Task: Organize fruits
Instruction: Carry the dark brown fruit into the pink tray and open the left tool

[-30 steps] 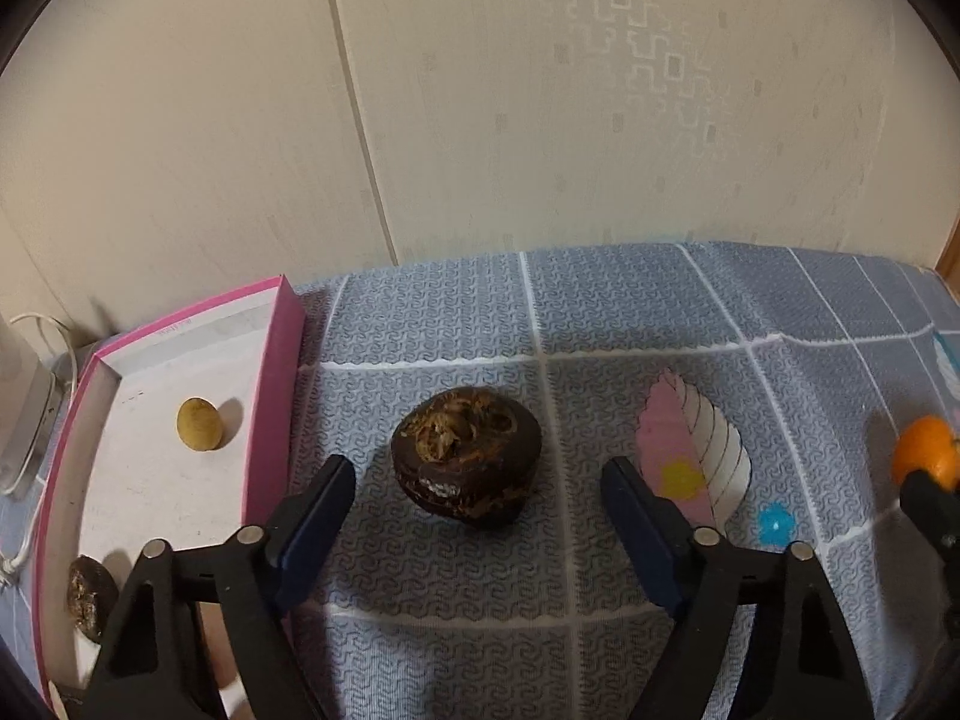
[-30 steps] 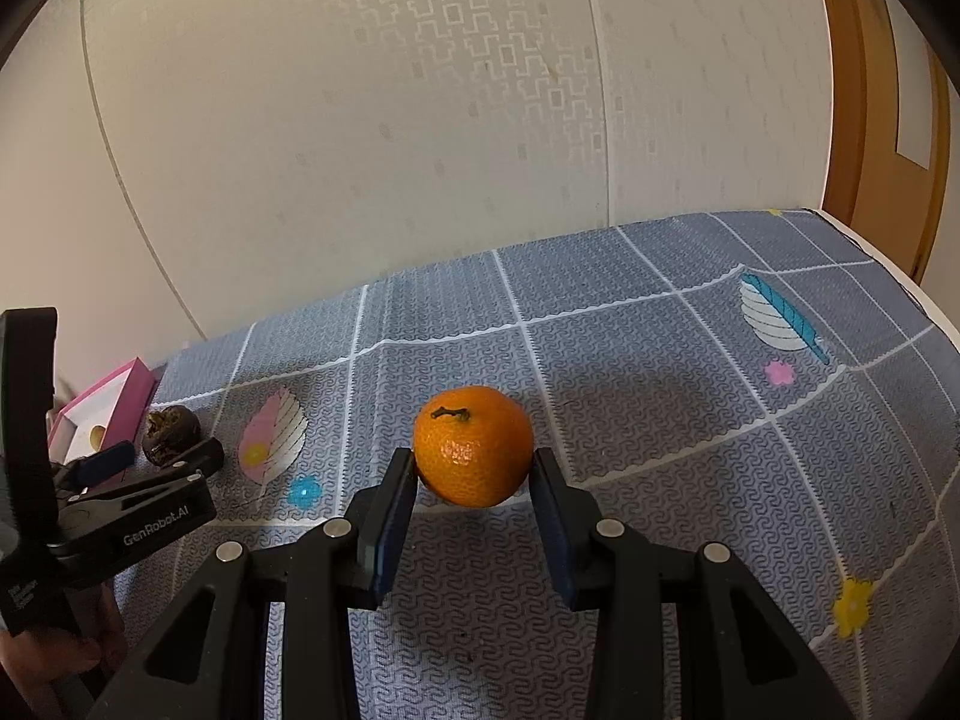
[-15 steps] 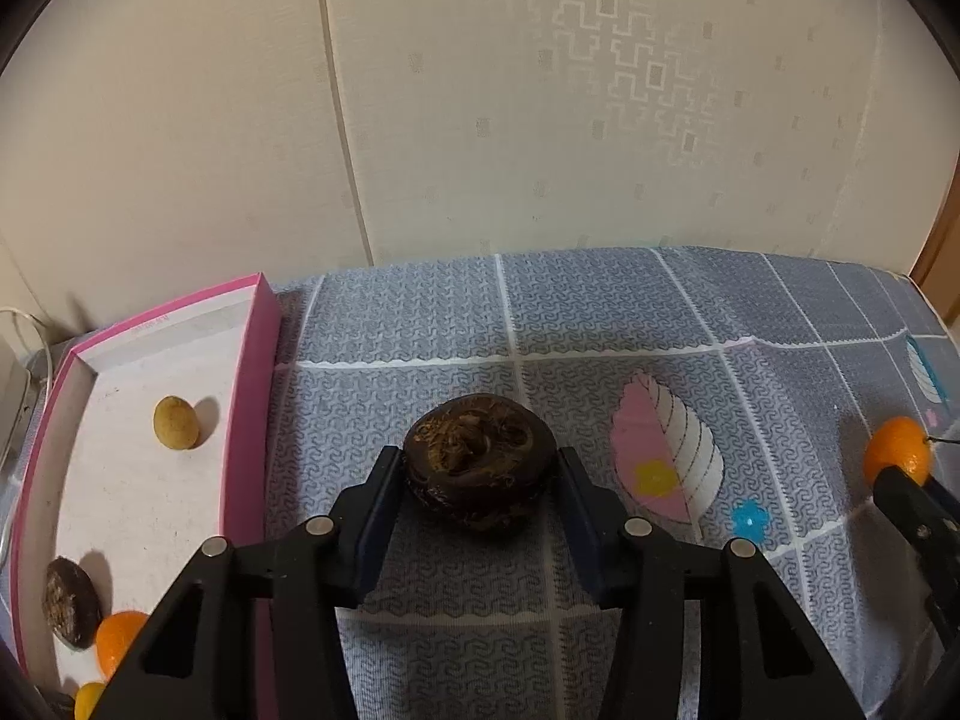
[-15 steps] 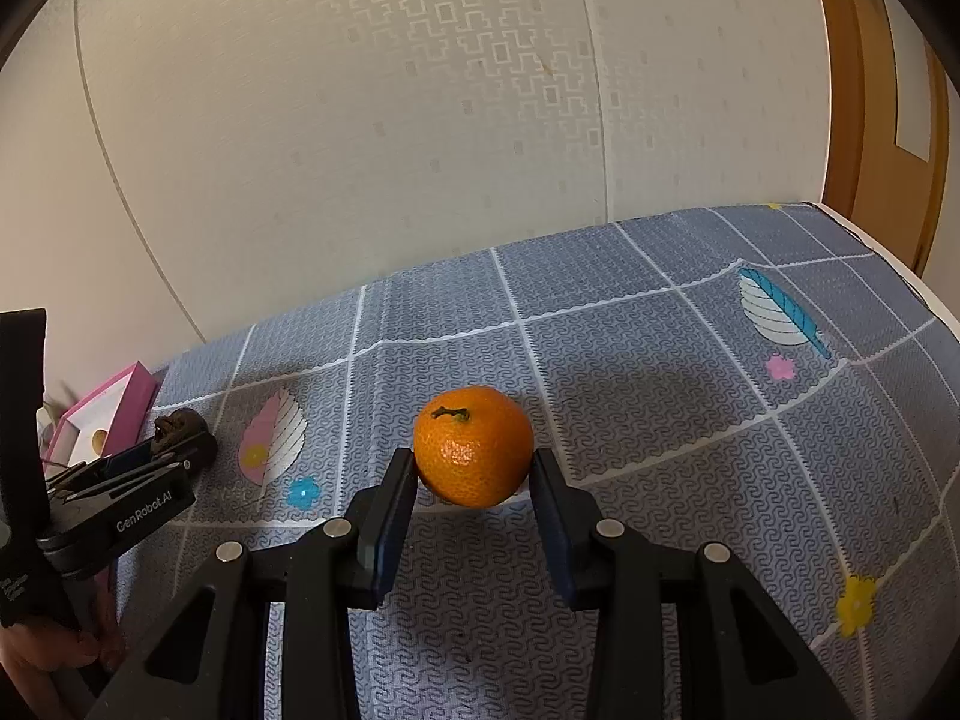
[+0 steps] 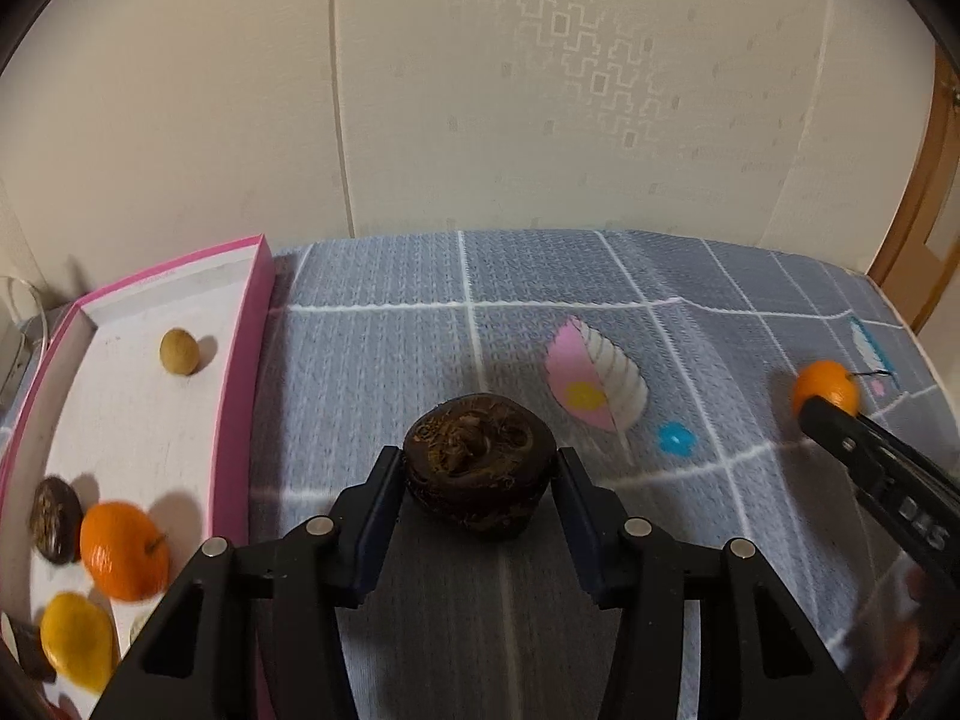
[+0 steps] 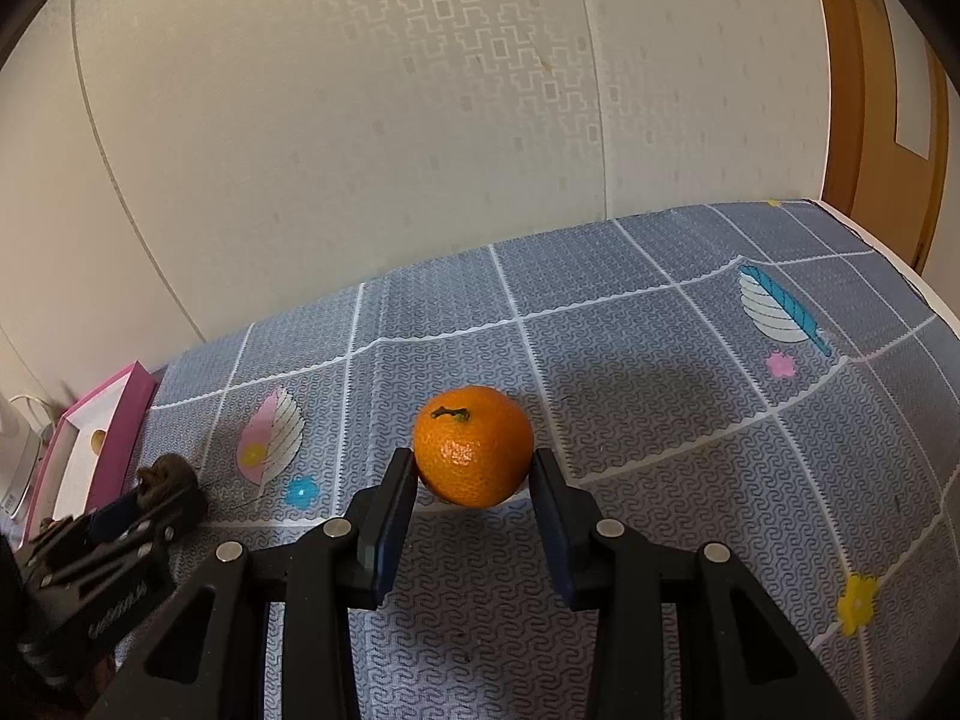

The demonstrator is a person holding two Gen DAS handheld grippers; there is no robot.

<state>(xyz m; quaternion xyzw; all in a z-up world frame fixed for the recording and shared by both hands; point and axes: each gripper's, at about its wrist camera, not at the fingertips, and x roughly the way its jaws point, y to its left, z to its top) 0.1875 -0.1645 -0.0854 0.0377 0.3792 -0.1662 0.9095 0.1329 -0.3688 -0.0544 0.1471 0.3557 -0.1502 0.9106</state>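
My left wrist camera sits just behind the left gripper (image 5: 478, 483), looking forward and down along its fingers at the blue patterned cloth (image 5: 372, 372), with the pink box (image 5: 240, 372) at the left edge. My right wrist camera does the same behind the right gripper (image 6: 473, 489), close to the cloth. Both views share the pink leaf print (image 5: 597, 381) (and each catches the other gripper at its edge), with the wall (image 6: 360, 120) behind.
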